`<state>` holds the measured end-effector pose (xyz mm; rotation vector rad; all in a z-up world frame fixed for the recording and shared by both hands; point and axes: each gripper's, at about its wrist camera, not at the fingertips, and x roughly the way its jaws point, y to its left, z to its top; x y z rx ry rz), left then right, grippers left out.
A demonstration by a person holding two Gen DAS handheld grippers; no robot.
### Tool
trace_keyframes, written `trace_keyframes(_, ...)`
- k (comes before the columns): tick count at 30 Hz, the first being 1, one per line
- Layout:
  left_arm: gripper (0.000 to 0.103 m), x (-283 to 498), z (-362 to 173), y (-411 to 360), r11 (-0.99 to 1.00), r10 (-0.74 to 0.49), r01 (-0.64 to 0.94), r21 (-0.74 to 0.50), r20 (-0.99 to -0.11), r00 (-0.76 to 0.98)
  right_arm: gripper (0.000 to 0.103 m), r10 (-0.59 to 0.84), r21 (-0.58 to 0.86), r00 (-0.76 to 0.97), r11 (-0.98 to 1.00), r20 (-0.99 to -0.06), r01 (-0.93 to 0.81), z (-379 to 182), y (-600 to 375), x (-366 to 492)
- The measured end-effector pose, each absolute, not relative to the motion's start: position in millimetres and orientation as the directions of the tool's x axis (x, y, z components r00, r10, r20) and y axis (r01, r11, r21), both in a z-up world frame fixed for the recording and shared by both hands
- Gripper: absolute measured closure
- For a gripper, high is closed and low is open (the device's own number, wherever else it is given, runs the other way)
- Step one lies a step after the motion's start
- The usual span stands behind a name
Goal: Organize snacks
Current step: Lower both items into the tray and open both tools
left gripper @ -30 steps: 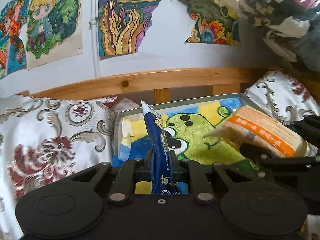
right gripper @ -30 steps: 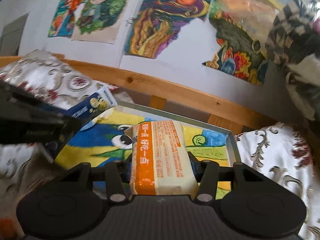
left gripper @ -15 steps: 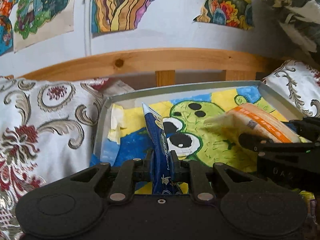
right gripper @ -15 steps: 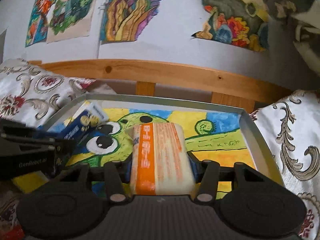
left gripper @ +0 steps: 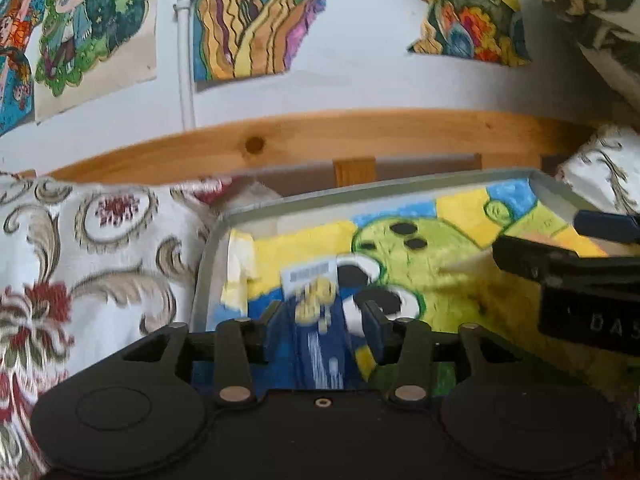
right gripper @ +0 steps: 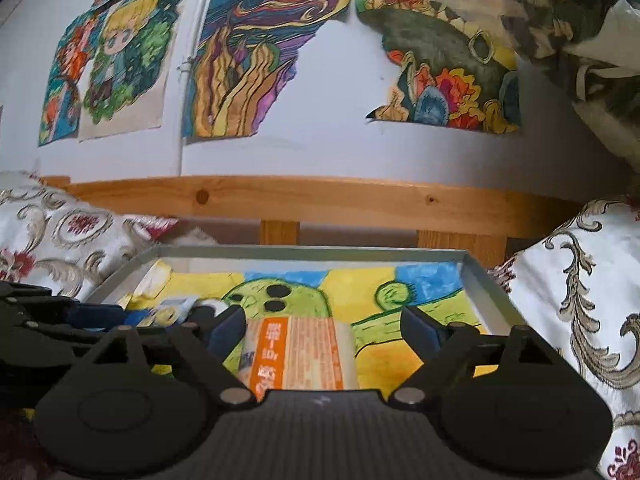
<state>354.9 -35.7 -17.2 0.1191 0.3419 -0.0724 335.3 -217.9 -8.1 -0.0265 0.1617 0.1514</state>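
Over the grey tray [right gripper: 476, 276] on the bed, left gripper [left gripper: 322, 312] spread apart astride blue snack packet [left gripper: 316, 320], right gripper [right gripper: 320, 328] wide apart around orange-striped snack pack [right gripper: 300, 354], both lying on tray

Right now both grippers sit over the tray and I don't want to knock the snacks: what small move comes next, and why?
Probably draw both grippers straight back. The right gripper is open, its fingers clear of the orange-striped snack pack; the left gripper is open around the blue snack packet. Both lie inside the tray.
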Motion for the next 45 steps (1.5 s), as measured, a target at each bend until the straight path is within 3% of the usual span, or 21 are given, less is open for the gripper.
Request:
trace_keyframes(8,0.045,375,-12,-30,0.994,-0.010,0.043,0.101,-0.304,0.953,0.011,0.097,0.043,0.986,0.995,-0.133,-0.092,1,-217,363)
trace_keyframes(12,0.040,377,-10,-25,0.996,-0.005,0.033,0.081,-0.316,0.949,0.003,0.093,0.050,0.985,0.995,-0.145,-0.087,1,-218,358)
trace_keyframes(15,0.024,369,-7,-25,0.995,-0.004,0.033,0.090,-0.310,0.951,0.000,0.084,0.026,0.985,0.996,-0.153,-0.081,4,-219,354)
trace_keyframes(19,0.017,358,3,-21,0.998,-0.001,0.021,0.062,-0.307,0.952,0.000,0.076,0.008,0.984,0.997,-0.162,-0.075,13,-222,344)
trace_keyframes(23,0.003,343,20,-16,0.999,0.004,0.007,0.036,-0.296,0.955,0.000,0.070,-0.005,0.986,0.997,-0.151,-0.071,30,-229,325)
trace_keyframes(37,0.001,241,72,-1,0.998,-0.040,0.022,-0.063,-0.295,0.955,0.000,0.077,-0.011,0.990,0.997,-0.119,-0.079,79,-252,217)
trace_keyframes(45,0.001,172,76,8,0.995,-0.060,0.032,-0.094,-0.317,0.946,0.000,0.100,-0.031,0.984,0.994,-0.149,-0.106,81,-252,150)
